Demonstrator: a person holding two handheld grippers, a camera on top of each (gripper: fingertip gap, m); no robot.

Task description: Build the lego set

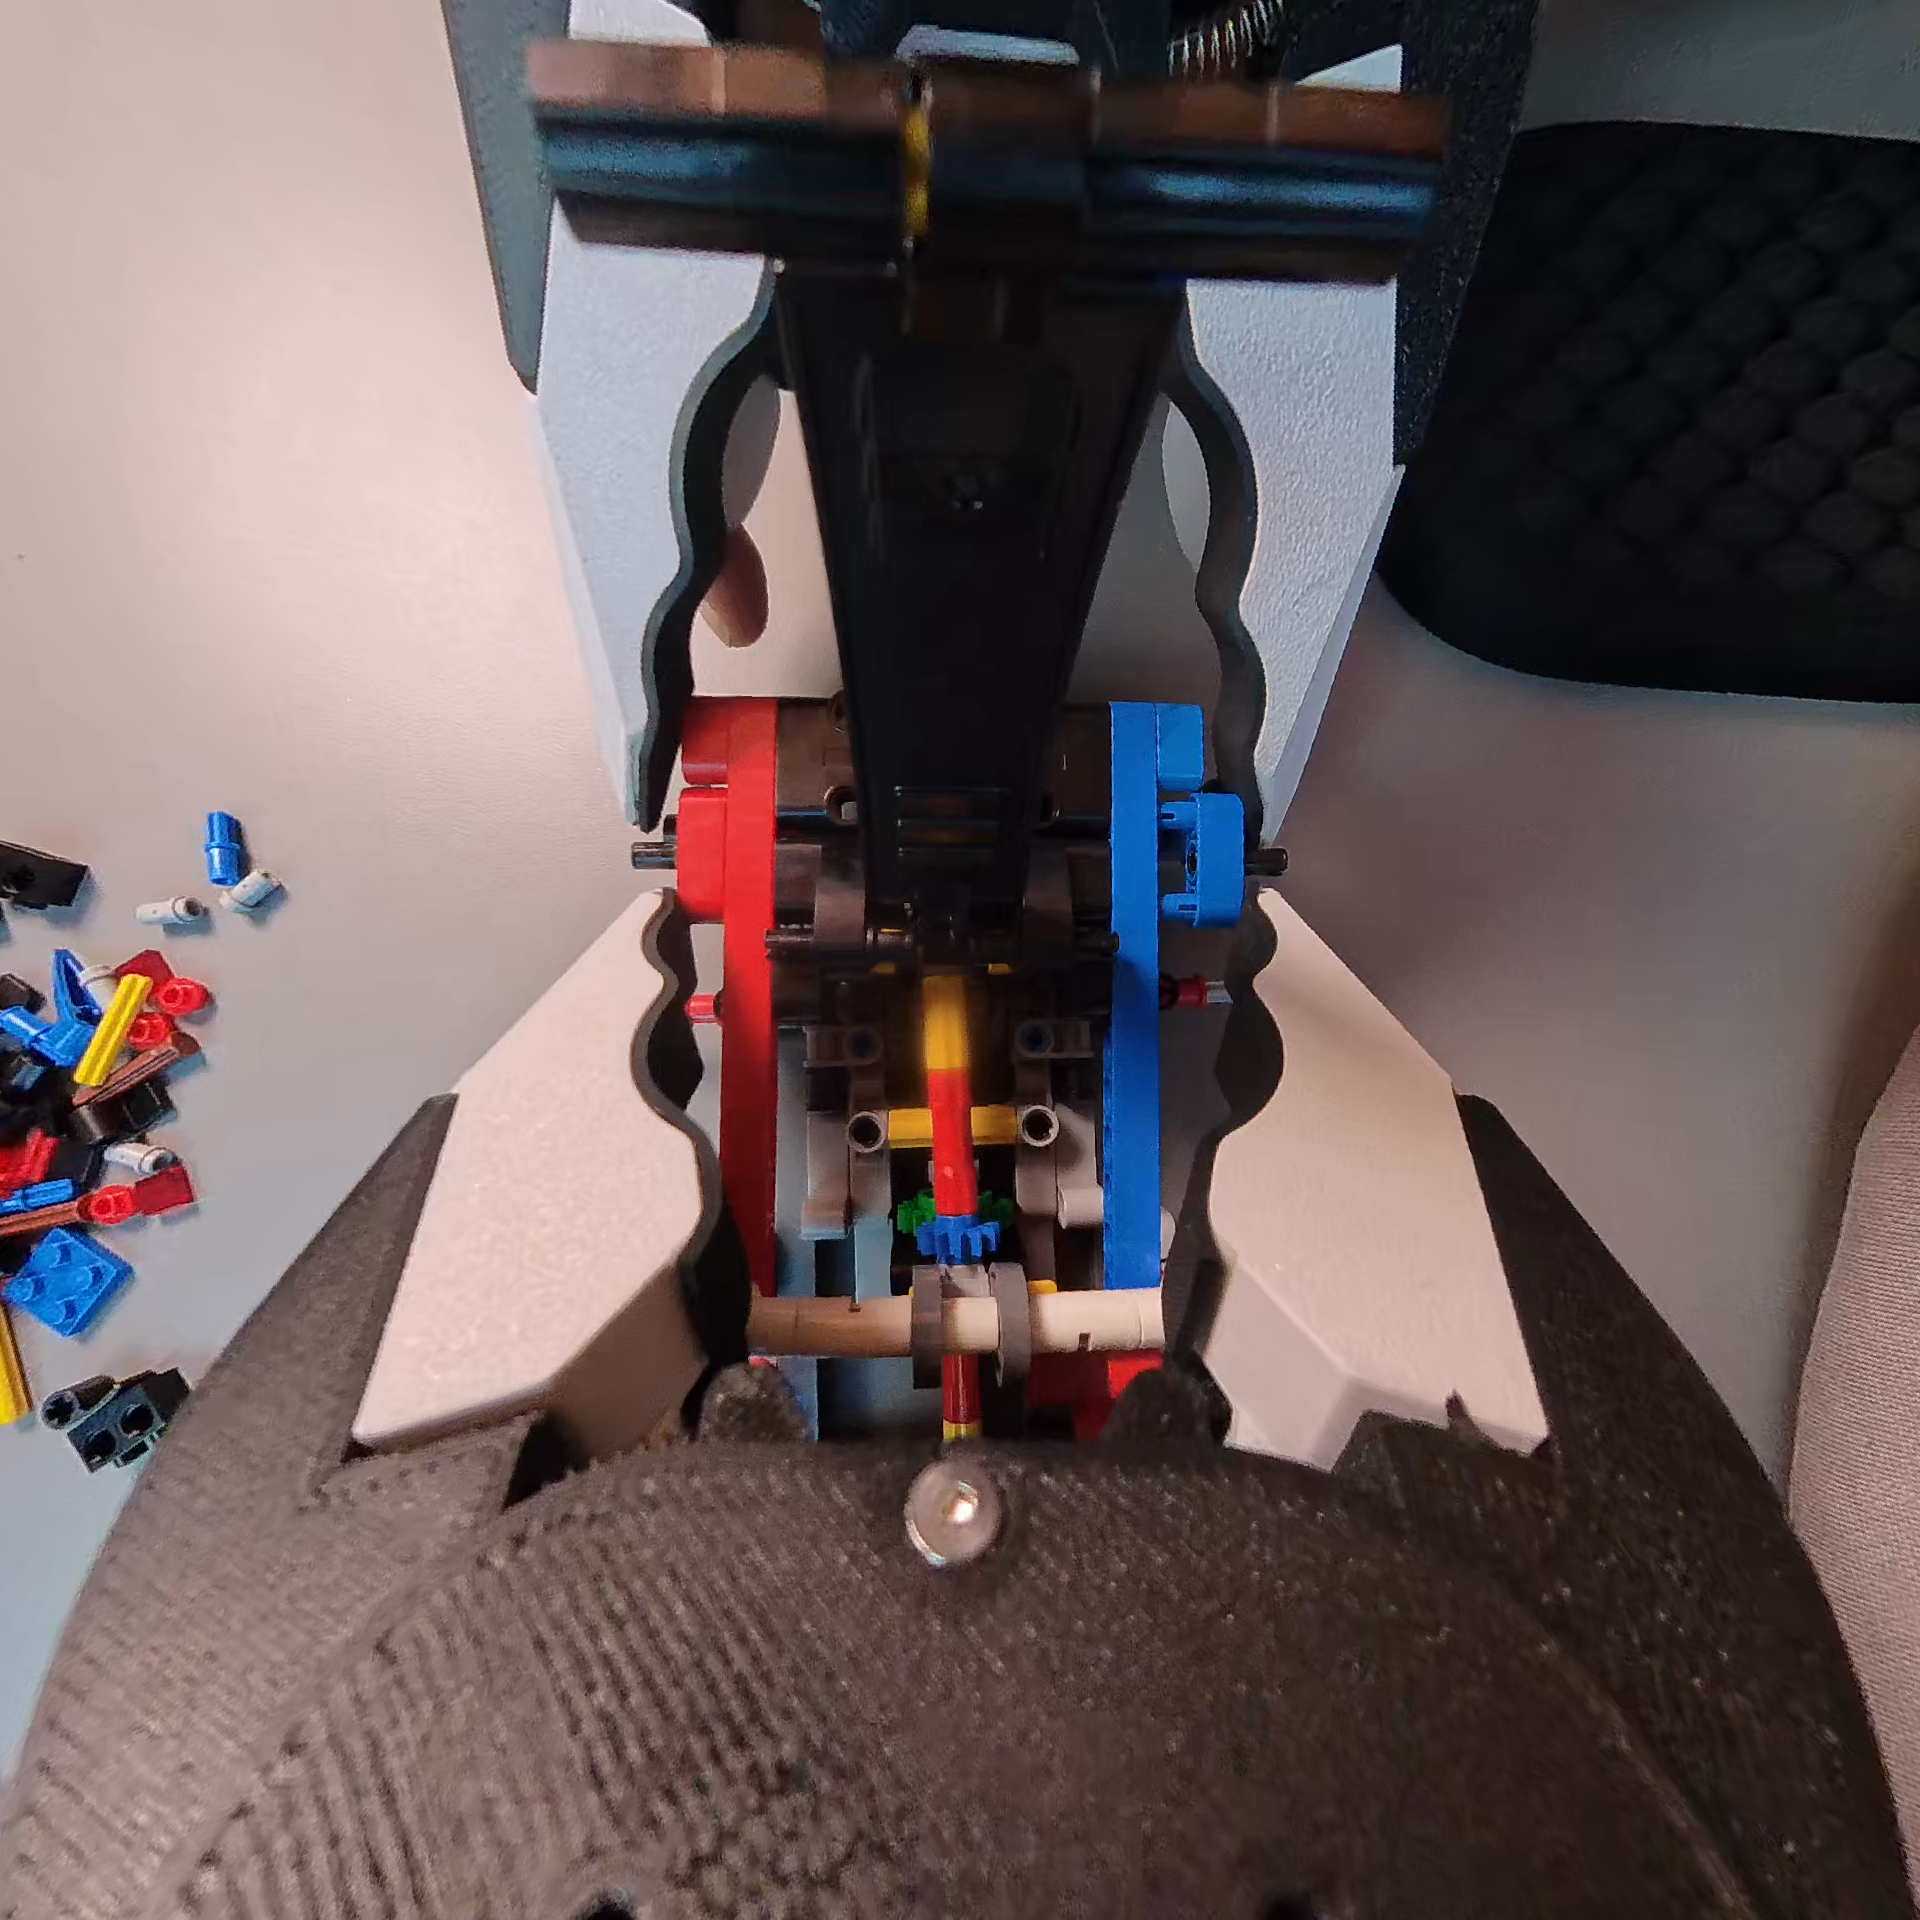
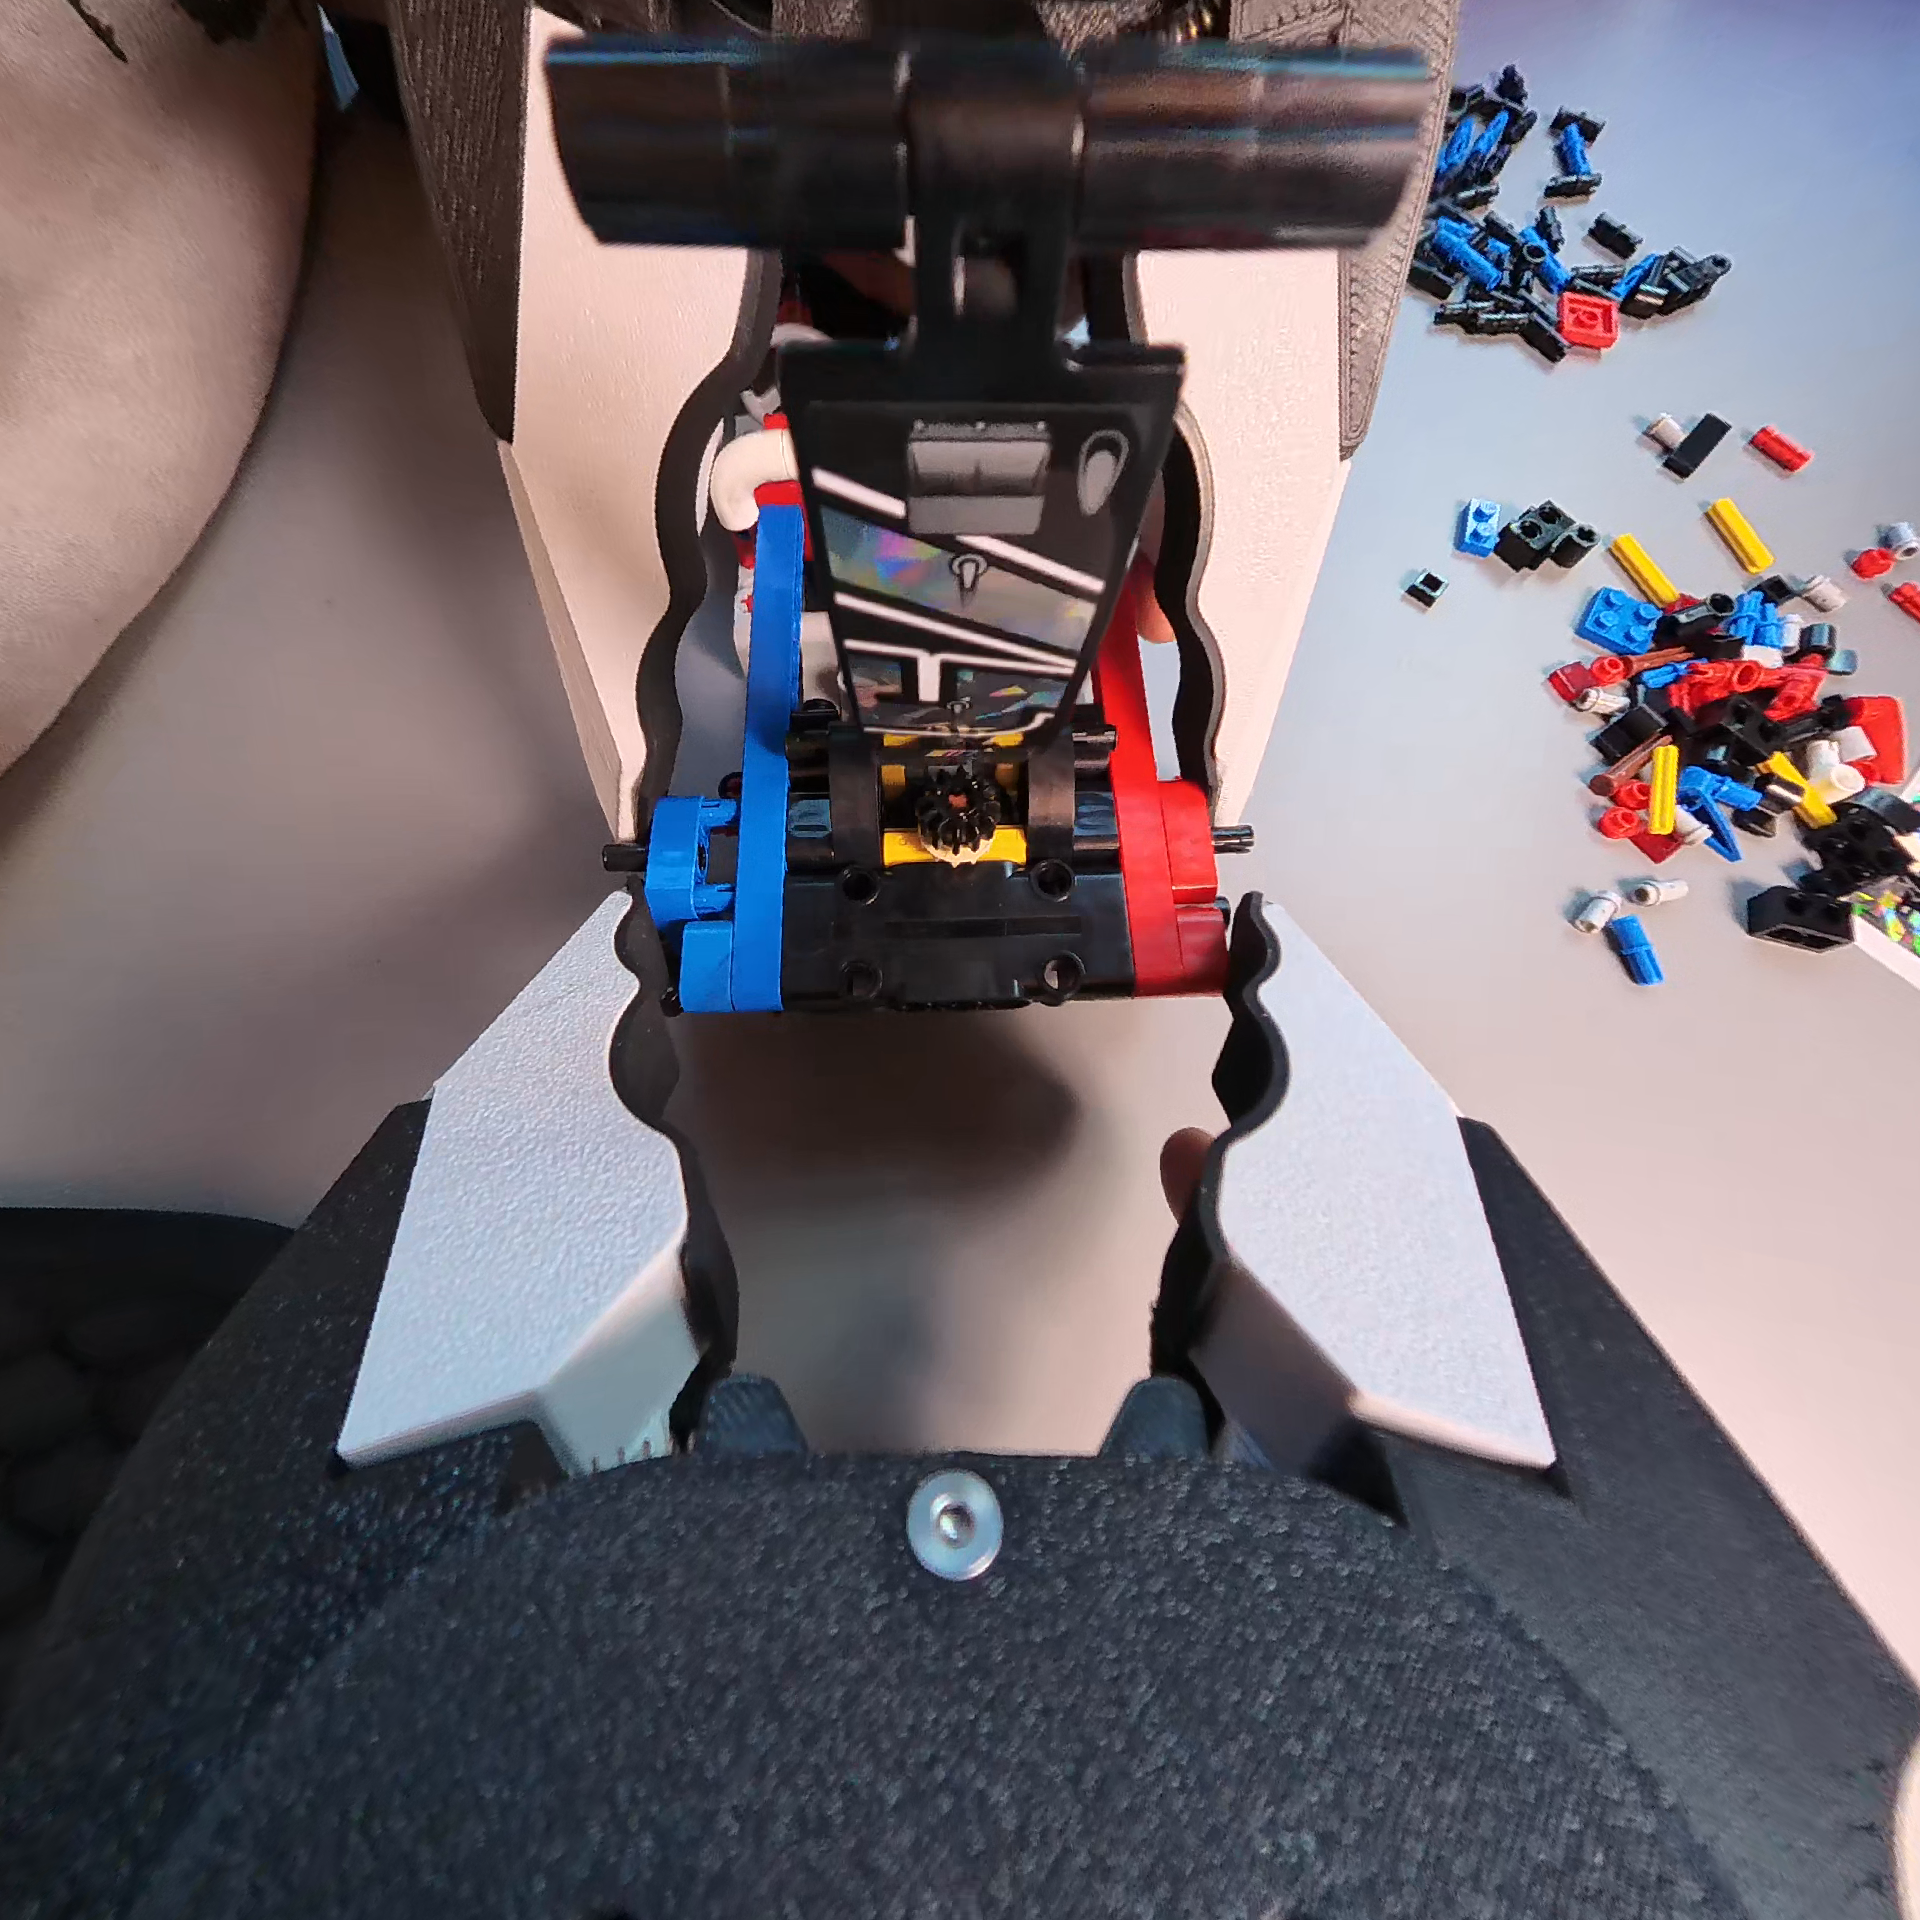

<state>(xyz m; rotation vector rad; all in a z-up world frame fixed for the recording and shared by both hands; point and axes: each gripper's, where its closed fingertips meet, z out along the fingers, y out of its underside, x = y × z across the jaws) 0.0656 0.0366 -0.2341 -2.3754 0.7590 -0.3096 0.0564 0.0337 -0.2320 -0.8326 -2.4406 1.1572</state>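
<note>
A lego model [image 1: 935, 1039] with a red side beam [image 1: 748, 987], a blue side beam [image 1: 1132, 987], a yellow and red axle and small gears is held above the table between both grippers, which face each other. My left gripper [image 1: 956, 914] is shut on it, with its fingers along both beams. My right gripper [image 2: 935, 925] is shut on the model's [image 2: 935, 883] black end block by its fingertips, blue side left and red side right. A black stickered panel [image 2: 977, 561] with a black crossbar [image 2: 987, 135] runs away over the model. The right gripper also shows in the left wrist view [image 1: 956, 810].
Loose lego pieces lie in a pile on the grey table in the left wrist view [image 1: 83, 1122] and in two piles in the right wrist view [image 2: 1745, 707] [image 2: 1538, 239]. A black mesh cushion [image 1: 1683, 416] and grey fabric [image 2: 135, 364] border the table. My left and right fingertips are right by each other.
</note>
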